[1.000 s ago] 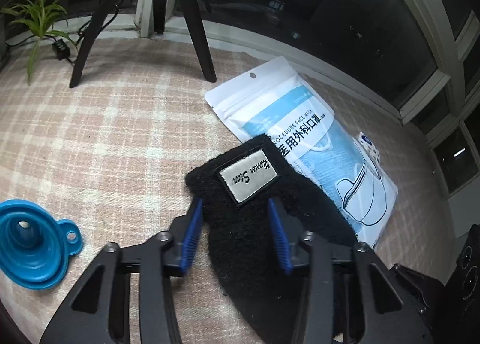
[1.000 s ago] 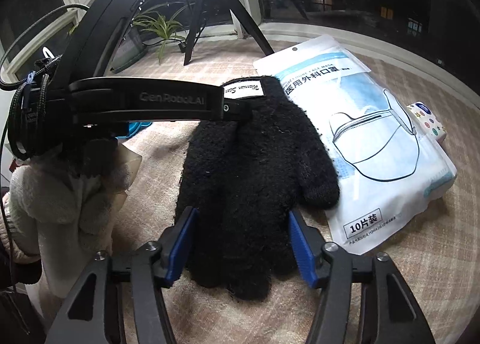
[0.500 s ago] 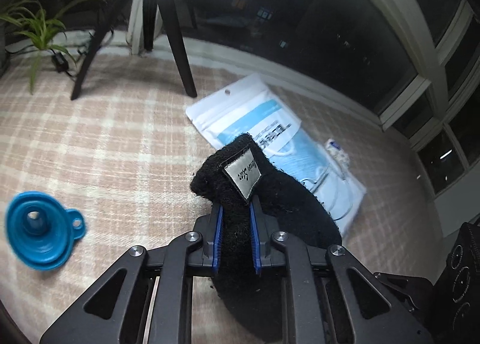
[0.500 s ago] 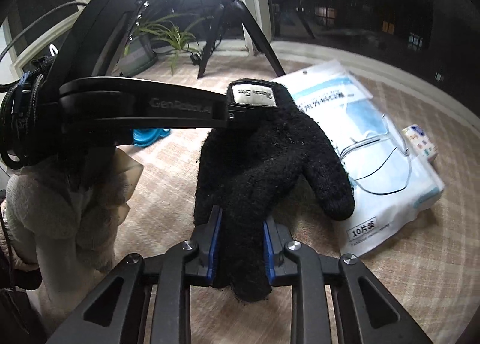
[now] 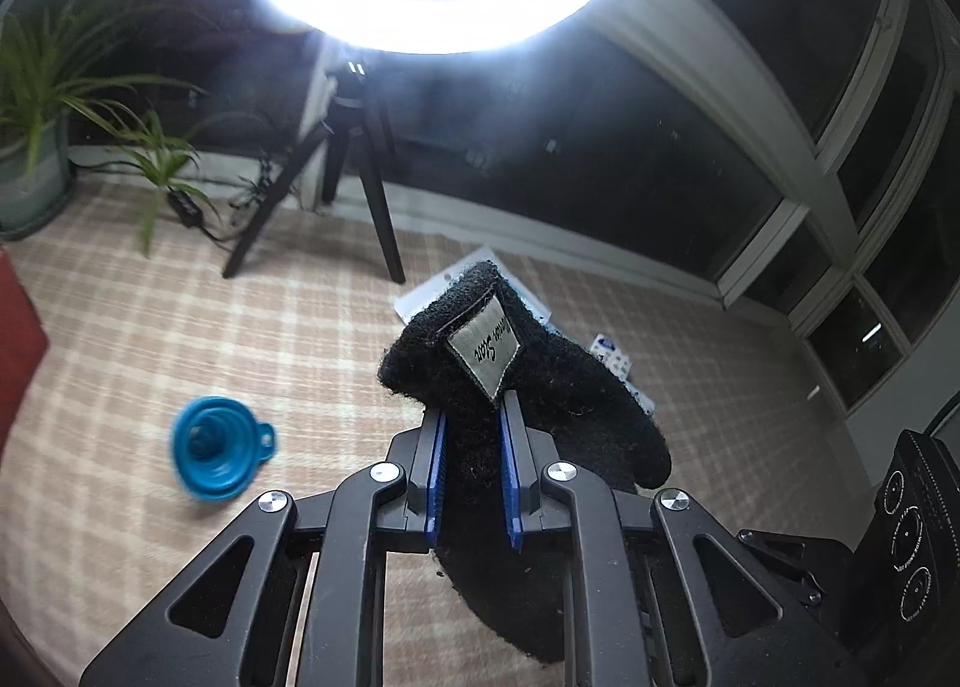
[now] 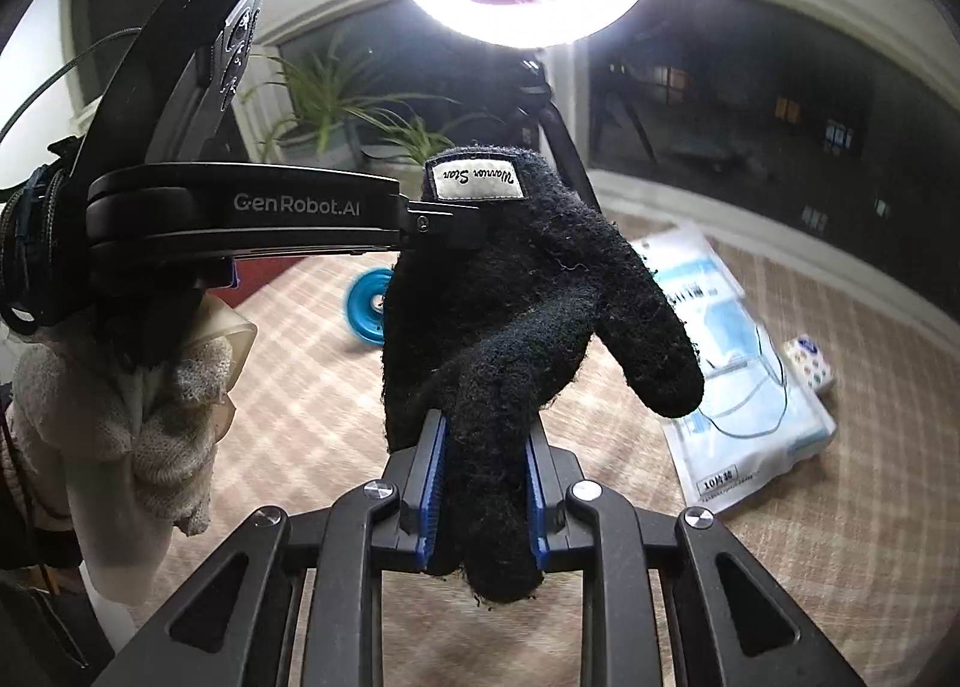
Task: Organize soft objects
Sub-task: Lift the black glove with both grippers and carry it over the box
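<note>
My left gripper (image 5: 471, 468) is pinched down on the cuff end of the black glove (image 5: 540, 387), its blue pads (image 5: 436, 477) squeezing the fabric just below the grey label (image 6: 477, 180). My right gripper (image 6: 483, 498) is clamped on the glove's fingertips. The glove hangs stretched between the two, clear above the checked cloth (image 5: 180, 339), its long axis running from one gripper to the other, thumb jutting toward the mask packet (image 6: 738, 387) lying on the cloth.
</note>
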Available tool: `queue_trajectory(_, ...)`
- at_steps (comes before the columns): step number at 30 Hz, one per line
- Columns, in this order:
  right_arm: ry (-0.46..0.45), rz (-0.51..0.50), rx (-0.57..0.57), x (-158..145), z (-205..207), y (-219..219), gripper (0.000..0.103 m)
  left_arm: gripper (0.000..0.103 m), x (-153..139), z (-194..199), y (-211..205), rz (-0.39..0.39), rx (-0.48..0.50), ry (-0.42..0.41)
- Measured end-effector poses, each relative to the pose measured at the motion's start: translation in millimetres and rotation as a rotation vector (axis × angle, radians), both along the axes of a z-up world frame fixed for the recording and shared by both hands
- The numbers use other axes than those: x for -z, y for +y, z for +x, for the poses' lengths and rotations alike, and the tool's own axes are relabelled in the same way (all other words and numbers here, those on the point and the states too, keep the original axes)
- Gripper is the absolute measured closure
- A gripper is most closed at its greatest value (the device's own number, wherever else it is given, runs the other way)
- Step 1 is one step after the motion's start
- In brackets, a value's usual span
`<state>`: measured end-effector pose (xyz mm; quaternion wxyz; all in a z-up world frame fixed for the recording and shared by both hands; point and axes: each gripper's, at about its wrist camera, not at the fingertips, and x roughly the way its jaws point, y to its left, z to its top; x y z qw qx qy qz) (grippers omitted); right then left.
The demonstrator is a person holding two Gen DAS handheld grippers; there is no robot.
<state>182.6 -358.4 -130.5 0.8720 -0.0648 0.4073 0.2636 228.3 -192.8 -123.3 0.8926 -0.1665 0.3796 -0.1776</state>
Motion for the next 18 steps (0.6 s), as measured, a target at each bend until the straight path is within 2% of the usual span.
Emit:
queue_trajectory(10, -0.064, 0.01, -0.075, -37, -23, 48, 0.082, 0.089, -35, -33, 63, -0.012, -0.08, -0.079)
queue_trajectory(18, -0.097, 0.017, -0.139, -56, -27, 107, 0.082, 0.089, -45, -57, 130, -0.012, -0.163, -0.103)
